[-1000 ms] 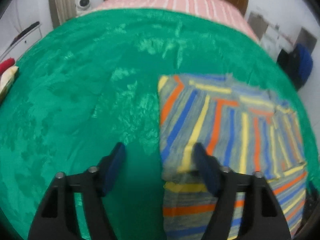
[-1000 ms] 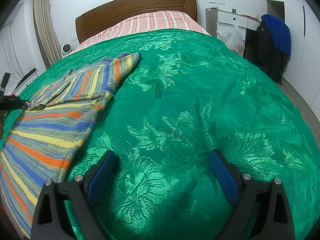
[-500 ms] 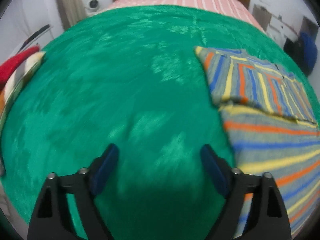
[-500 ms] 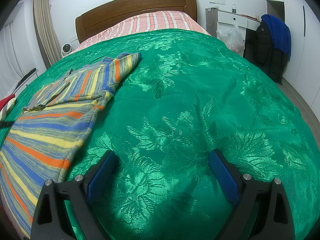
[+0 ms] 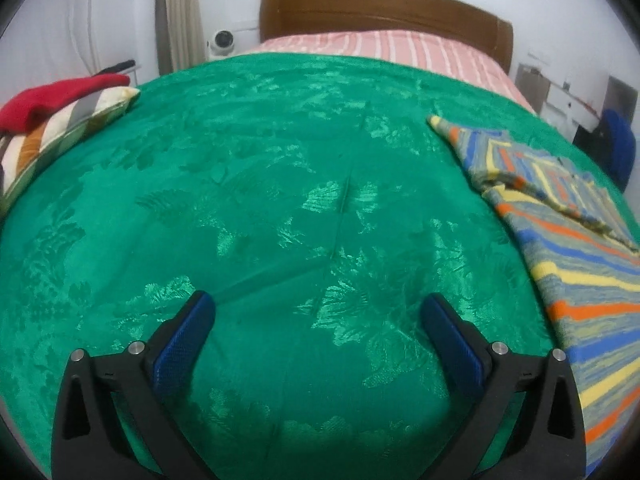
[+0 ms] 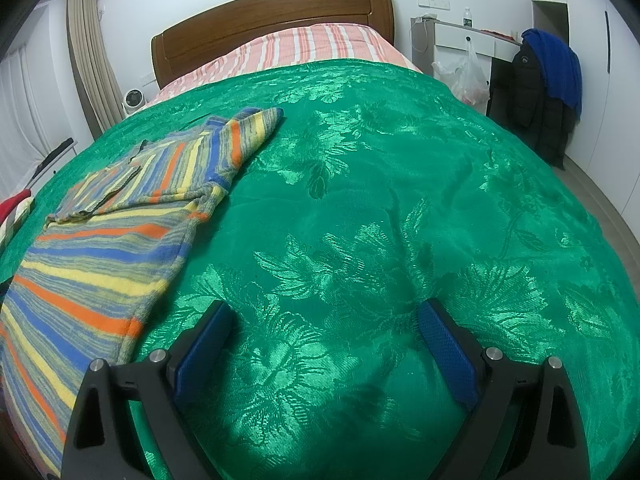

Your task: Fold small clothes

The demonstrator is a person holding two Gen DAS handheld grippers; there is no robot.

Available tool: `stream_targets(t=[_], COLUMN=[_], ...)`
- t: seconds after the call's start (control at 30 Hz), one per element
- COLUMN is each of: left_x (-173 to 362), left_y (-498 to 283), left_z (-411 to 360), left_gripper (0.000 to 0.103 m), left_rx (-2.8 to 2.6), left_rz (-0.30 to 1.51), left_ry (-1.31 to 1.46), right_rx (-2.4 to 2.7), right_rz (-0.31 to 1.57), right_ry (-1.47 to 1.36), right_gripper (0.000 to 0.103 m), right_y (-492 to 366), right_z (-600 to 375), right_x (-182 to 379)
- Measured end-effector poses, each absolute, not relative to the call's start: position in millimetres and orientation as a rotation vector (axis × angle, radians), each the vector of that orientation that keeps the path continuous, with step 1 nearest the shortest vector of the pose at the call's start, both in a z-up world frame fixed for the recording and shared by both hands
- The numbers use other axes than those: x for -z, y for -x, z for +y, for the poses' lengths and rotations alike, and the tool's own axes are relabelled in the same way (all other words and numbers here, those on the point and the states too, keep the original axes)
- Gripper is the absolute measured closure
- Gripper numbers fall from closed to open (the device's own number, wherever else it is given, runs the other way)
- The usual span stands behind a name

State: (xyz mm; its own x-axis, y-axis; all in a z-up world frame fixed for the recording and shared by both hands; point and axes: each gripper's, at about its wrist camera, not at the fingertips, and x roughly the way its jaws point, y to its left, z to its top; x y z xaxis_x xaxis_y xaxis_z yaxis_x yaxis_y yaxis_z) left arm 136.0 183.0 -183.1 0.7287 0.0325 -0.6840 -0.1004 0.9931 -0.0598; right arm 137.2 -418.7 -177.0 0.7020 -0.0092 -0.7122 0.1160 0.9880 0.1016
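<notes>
Green brocade bedspread (image 6: 400,200) carries the striped sweater (image 6: 104,240), partly folded, its sleeves laid over the body and its long axis running from the near edge toward the headboard (image 6: 272,28). It lies between the two tongs: right of the left tongs (image 5: 320,320), left of the right tongs (image 6: 324,328), neither clearly nearer. Left jaws are opening, nothing between them; right jaws stand wide and empty. No readable writing.

Left tool (image 5: 318,320) and right tool (image 6: 324,328): each had two matte black angular fingers with triangular cut-outs, fitted inside with blue textured pads (image 5: 180,344). Two round silver screw heads (image 6: 492,354) sat atop each finger.
</notes>
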Motion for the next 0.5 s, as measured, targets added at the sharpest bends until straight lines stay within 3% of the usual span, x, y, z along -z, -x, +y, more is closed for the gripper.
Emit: stream_targets(t=[0.5], left_x=[182.6], left_y=[-132.5], left_z=[186.5], left_gripper=[0.000], left_rx=[-0.069], left_rz=[0.740], left_ry=[0.101], right_rx=[0.056], right_rz=[0.777], right_ry=[-0.160], right_gripper=[0.009], right_y=[-132.3], right_z=[-421.9], right_x=[174.8])
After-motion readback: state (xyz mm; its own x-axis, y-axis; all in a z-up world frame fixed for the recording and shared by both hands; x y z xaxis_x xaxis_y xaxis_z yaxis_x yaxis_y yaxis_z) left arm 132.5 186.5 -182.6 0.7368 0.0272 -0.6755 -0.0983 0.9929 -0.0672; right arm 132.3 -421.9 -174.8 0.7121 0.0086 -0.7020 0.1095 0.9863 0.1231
